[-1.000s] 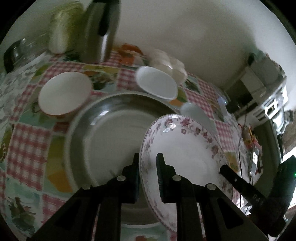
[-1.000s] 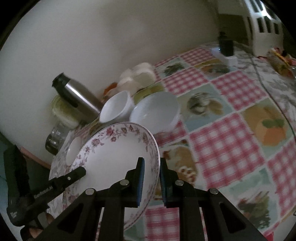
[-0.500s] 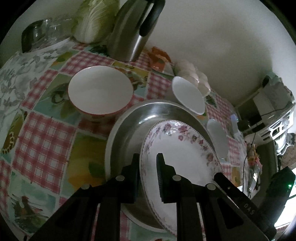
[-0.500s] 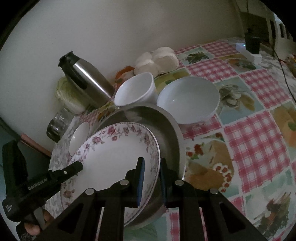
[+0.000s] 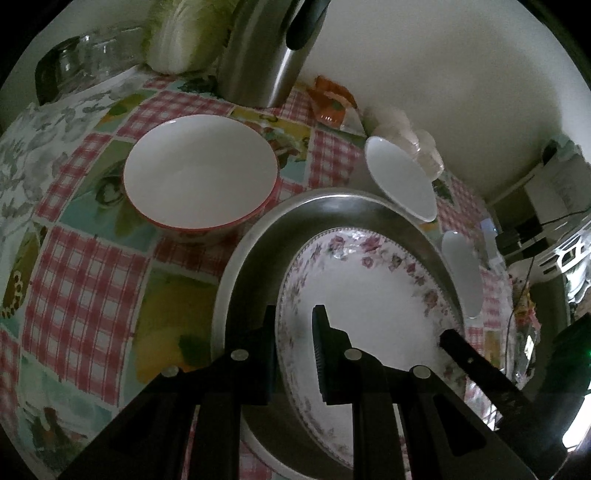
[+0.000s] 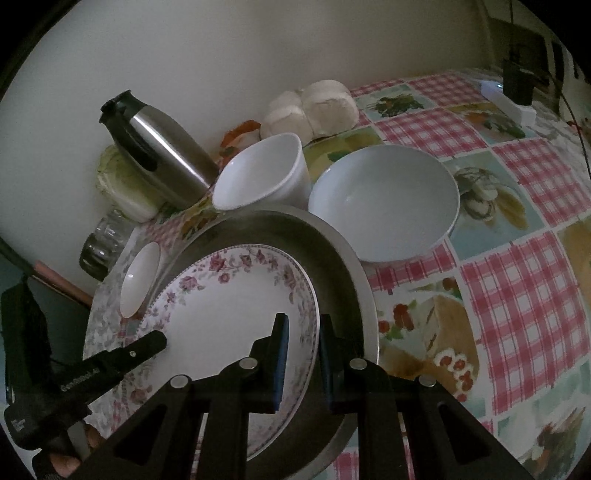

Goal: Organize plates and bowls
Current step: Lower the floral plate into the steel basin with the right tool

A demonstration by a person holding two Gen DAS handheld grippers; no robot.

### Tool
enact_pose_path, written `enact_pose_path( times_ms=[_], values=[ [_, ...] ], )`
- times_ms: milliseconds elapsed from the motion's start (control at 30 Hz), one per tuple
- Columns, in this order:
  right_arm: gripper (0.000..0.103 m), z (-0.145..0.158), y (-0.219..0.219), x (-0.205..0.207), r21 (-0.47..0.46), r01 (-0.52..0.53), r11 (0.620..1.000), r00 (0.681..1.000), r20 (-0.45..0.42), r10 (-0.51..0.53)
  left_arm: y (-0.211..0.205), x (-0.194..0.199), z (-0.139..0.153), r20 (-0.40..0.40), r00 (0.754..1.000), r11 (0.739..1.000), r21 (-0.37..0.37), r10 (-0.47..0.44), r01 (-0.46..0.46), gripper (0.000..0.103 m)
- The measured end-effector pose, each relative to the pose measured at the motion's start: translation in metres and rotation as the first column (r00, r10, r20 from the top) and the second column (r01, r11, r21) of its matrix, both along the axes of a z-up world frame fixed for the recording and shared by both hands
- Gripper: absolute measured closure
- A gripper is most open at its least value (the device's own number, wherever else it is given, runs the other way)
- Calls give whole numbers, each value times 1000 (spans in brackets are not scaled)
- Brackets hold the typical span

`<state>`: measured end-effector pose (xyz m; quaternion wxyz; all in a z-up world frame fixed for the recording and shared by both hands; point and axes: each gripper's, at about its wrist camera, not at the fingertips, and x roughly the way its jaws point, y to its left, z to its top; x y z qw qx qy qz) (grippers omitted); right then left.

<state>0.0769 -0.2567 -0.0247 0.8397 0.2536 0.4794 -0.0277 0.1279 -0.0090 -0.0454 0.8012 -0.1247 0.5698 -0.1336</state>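
Observation:
A white plate with a pink floral rim hangs low over a wide steel pan, inside its rim. My left gripper is shut on the plate's left edge. My right gripper is shut on the opposite edge. Each wrist view catches the other gripper's fingers across the plate. Whether the plate touches the pan I cannot tell. A red-rimmed white bowl stands left of the pan. A deep white bowl and a wide white bowl stand behind it.
A steel thermos jug, a cabbage and a glass jar line the wall on the checked tablecloth. White buns lie behind the bowls. A power strip sits at the far right. A hand holds the left gripper.
Both grippers have carried the floral plate down and across, from above the table's right part to inside the steel pan's rim. Both grips stay the same.

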Motion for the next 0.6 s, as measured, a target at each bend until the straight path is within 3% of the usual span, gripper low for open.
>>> enact_pose_path(
  times_ms=[300,600],
  values=[
    [86,-6,-4,8,-14,-16,1000,1000,-15,15,-5,3,-10,-21,1000,999,34,-14,15,86],
    [86,-5,4,8,-84,-63,995,998,-23,61,-6,2,-11,-23,1000,999,50,-3,5,86]
  ],
)
